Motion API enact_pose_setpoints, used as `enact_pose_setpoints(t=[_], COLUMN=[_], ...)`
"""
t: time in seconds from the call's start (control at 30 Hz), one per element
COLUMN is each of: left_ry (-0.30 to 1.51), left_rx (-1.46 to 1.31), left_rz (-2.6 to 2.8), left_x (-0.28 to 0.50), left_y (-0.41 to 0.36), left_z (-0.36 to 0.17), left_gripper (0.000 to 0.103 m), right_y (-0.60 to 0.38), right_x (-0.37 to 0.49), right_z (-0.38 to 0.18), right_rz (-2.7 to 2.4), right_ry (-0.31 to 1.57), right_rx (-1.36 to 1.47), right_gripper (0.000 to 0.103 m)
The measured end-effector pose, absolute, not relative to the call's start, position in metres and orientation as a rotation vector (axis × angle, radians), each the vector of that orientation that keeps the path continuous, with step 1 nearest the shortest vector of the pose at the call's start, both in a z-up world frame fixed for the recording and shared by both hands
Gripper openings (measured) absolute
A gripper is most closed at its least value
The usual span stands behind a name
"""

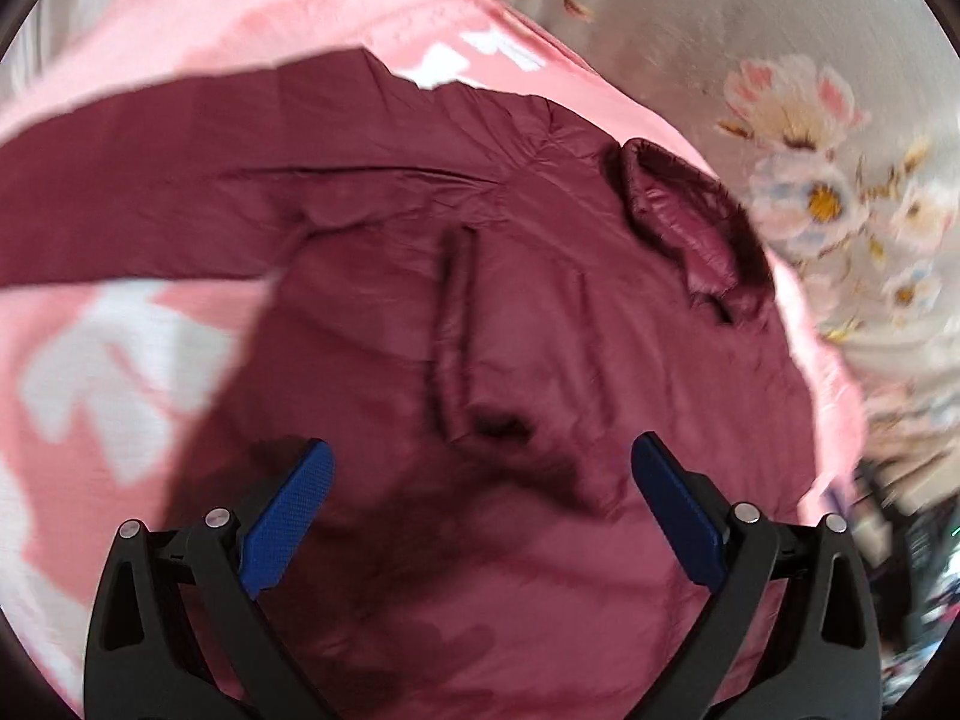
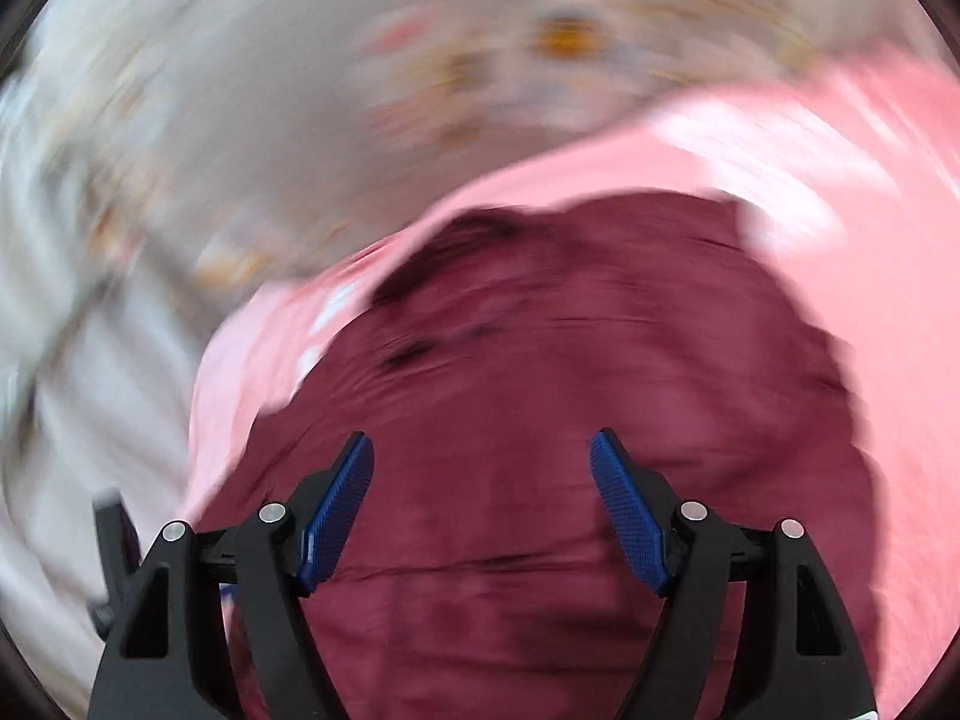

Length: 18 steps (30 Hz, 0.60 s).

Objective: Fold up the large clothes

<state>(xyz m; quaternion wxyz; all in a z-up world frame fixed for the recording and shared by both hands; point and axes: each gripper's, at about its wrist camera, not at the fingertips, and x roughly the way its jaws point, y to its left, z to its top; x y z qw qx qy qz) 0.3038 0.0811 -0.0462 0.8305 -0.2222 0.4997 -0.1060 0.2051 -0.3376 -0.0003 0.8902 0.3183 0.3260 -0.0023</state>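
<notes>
A maroon jacket (image 1: 492, 312) lies spread on a pink blanket (image 1: 120, 390). Its collar (image 1: 678, 204) sits toward the upper right and one sleeve (image 1: 180, 180) stretches to the left. A pocket flap (image 1: 456, 324) shows mid-body. My left gripper (image 1: 480, 456) hovers over the jacket's body, open, nothing between its blue pads. In the right wrist view, heavily blurred, the same jacket (image 2: 570, 372) fills the lower centre. My right gripper (image 2: 482, 450) is above it, open, with only fabric seen behind the gap.
The pink blanket (image 2: 870, 270) has white patches and lies over a grey floral bedsheet (image 1: 780, 60). That sheet (image 2: 210, 120) spreads to the left and top in the right wrist view. Dark clutter (image 1: 918, 570) shows beyond the bed at the far right.
</notes>
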Motion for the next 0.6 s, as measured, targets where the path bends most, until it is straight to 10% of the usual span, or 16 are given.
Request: enact_pose_setpoints(t=[0.13, 0.2, 0.3, 0.43, 0.6], left_ry=[1.098, 1.100, 1.084, 0.980, 0.841], left_rx=[-0.586, -0.577, -0.467, -0.350, -0.223], left_rz=[-0.269, -0.308, -0.320, -0.314, -0.298], left_x=[0.323, 0.327, 0.333, 0.341, 0.344], left_y=[0.069, 0.060, 0.044, 0.033, 0.022], left_z=[-0.058, -0.057, -0.048, -0.013, 0.032], left_gripper=[0.093, 0.045, 0.011, 0.006, 0.006], right_y=[-0.405, -0.425, -0.448, -0.459, -0.463], right_x=[0.189, 0.189, 0.196, 0.220, 0.224], right_z=[-0.026, -0.041, -0.067, -0.071, -0.047], right_rz=[-0.169, -0.211, -0.204, -0.166, -0.190], right_ry=[0.673, 0.687, 0.702, 0.706, 0.680], right_rx=[0.793, 0.836, 0.967, 1.015, 1.007], right_gripper=[0.074, 0.074, 0.064, 0.027, 0.030])
